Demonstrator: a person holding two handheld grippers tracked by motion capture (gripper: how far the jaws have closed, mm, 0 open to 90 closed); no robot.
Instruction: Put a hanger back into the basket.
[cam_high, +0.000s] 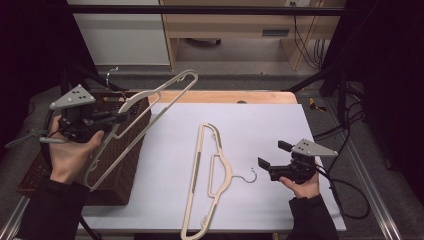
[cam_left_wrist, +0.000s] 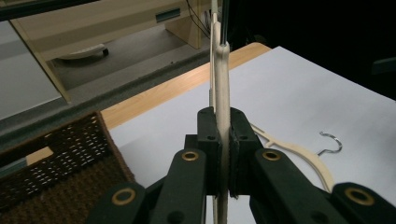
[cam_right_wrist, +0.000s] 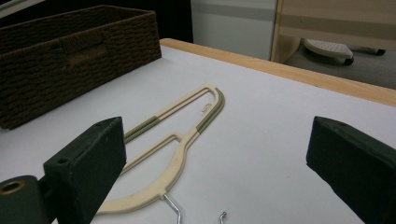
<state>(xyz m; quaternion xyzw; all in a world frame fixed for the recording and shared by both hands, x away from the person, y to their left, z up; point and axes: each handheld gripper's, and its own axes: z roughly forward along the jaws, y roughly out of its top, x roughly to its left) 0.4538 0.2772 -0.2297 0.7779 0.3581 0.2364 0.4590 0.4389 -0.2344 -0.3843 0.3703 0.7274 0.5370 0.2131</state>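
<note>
The left gripper (cam_left_wrist: 223, 154) is clenched on a cream plastic clothes hanger (cam_high: 145, 117), its black jaws pressed flat on the hanger's edge, raised at 9 o'clock above the dark brown woven wicker basket (cam_high: 127, 160). The right gripper (cam_high: 274, 156) at 4 o'clock hangs released (jaws spread wide, nothing between). A second cream hanger with a metal hook (cam_high: 212, 172) lies flat at the centre of the white-covered table (cam_high: 260, 125).
</note>
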